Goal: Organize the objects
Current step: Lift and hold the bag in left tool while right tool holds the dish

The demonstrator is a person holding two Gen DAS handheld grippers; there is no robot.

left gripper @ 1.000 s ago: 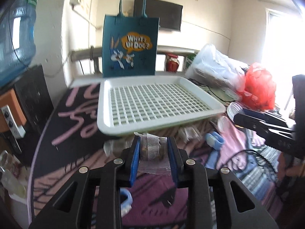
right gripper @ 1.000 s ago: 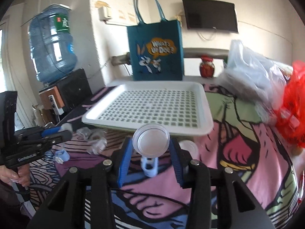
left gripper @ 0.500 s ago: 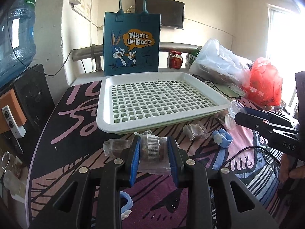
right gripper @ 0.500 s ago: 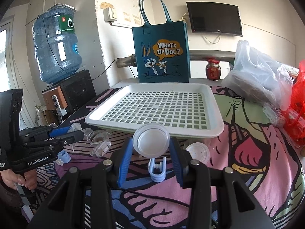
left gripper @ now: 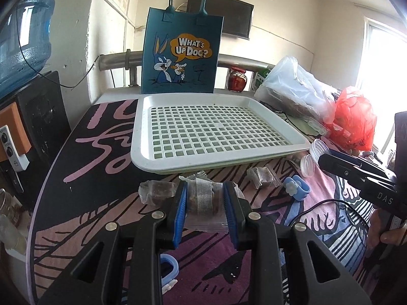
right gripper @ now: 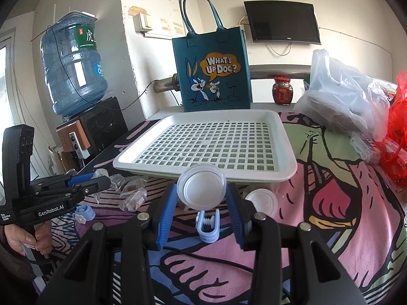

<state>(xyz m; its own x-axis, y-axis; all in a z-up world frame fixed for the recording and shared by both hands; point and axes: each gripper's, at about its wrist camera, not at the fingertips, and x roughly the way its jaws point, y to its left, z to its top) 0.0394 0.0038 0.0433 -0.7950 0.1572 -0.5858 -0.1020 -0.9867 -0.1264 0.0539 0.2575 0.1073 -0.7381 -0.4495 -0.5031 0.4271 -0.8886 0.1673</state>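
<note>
Left gripper (left gripper: 204, 198) clenched on snack packet (left gripper: 203, 199), right gripper (right gripper: 201, 203) clamped on clear cup (right gripper: 201, 190). Both held just short of empty tray (left gripper: 142, 157), likely staged for drop-in. Loose clips, lid, packets on cloth.

A clear-wrapped brown snack packet (left gripper: 203, 199) with a silvery band sits pinched upright in the left claw (left gripper: 204, 203). A round translucent lid (right gripper: 201, 187) stands on edge, pinched in the right claw (right gripper: 202, 203). The white gridded tray (left gripper: 254, 164) lies empty on the counter (left gripper: 84, 178), beyond both.
</note>
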